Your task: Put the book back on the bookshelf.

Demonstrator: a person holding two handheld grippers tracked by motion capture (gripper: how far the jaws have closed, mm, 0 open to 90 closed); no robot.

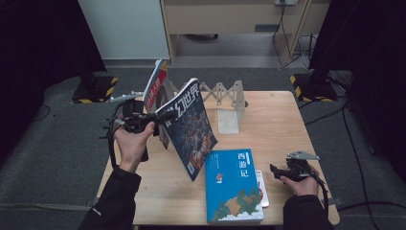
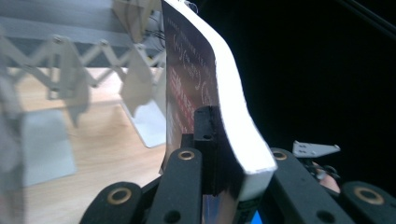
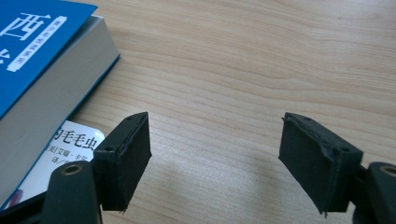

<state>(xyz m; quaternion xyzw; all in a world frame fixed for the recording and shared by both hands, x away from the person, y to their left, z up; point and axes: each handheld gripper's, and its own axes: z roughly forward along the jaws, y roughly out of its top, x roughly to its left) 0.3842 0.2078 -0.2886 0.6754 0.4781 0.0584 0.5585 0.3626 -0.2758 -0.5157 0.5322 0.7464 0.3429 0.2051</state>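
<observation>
Left gripper (image 1: pixel 160 116): jaws clamped on the dark-covered magazine (image 1: pixel 191 127), pads pinching its edge; in the left gripper view the magazine (image 2: pixel 205 93) rises between the black jaws, its white page block curving off to the right. Item held clear of the wooden table (image 1: pixel 268 120), tilted, cover with white lettering facing the high view, lower corner hanging just above the table beside the blue book. Left hand (image 1: pixel 134 143) wrapped around the gripper body, dark sleeve entering from the bottom edge.

Right gripper (image 1: pixel 276 171): jaws parted, nothing between them; resting low at the table's right front, held by the right hand (image 1: pixel 299 184). In the right gripper view the right gripper (image 3: pixel 215 158) shows two black pads standing apart over bare wood.

Blue book (image 1: pixel 233 184): lying flat at the table's front centre, white characters on the cover; seen again at upper left of the right gripper view (image 3: pixel 42 60). Thin white booklet (image 1: pixel 261 187): flat, partly under the blue book's right edge.

Folding book rack (image 1: pixel 225 103): pale, accordion-type, standing at the table's back. Red-and-white magazine (image 1: pixel 155 86): upright at the rack's left end, behind the held magazine.
</observation>
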